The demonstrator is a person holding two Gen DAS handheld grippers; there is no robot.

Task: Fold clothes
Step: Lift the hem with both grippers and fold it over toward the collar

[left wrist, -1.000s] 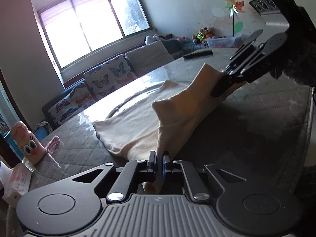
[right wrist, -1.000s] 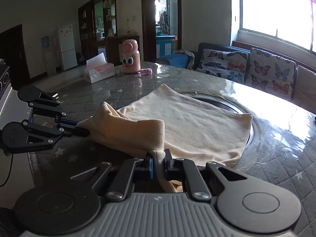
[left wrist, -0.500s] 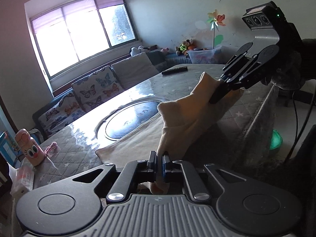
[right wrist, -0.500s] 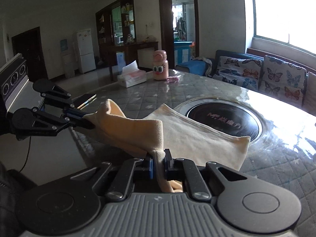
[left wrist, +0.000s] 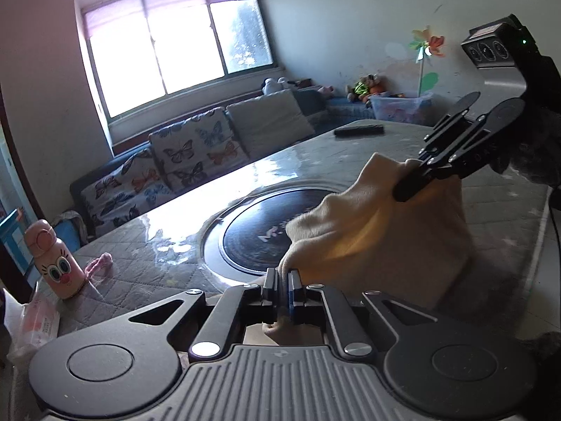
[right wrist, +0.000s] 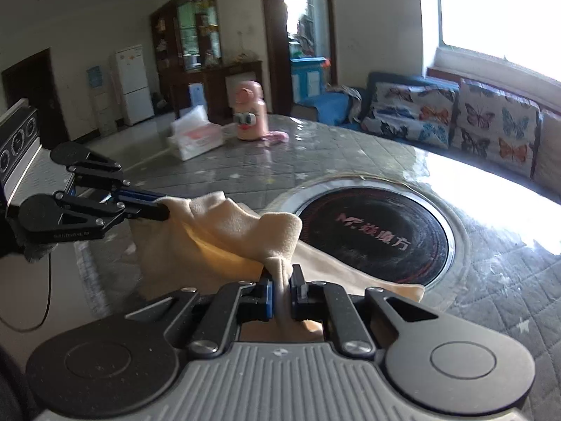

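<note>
A cream garment [left wrist: 378, 235] hangs bunched between my two grippers above the near edge of the quilted table [left wrist: 147, 259]. My left gripper [left wrist: 282, 289] is shut on one corner of it. My right gripper [right wrist: 280, 287] is shut on the other corner; it also shows in the left wrist view [left wrist: 403, 189]. The left gripper also shows in the right wrist view [right wrist: 163, 210]. The garment [right wrist: 224, 231] sags between them, and its lower hem [right wrist: 392, 284] lies on the table by the dark round inset [right wrist: 375, 235].
A pink cartoon bottle [right wrist: 249, 112] and a tissue pack [right wrist: 194, 137] stand at the table's far side. A dark remote [left wrist: 357, 129] lies at the far end. A butterfly-cushion sofa [left wrist: 182, 165] runs under the window.
Both grippers have lifted and pulled the garment back toward the table's near edge. The round inset, covered a second ago, is now bare. The garment is more bunched.
</note>
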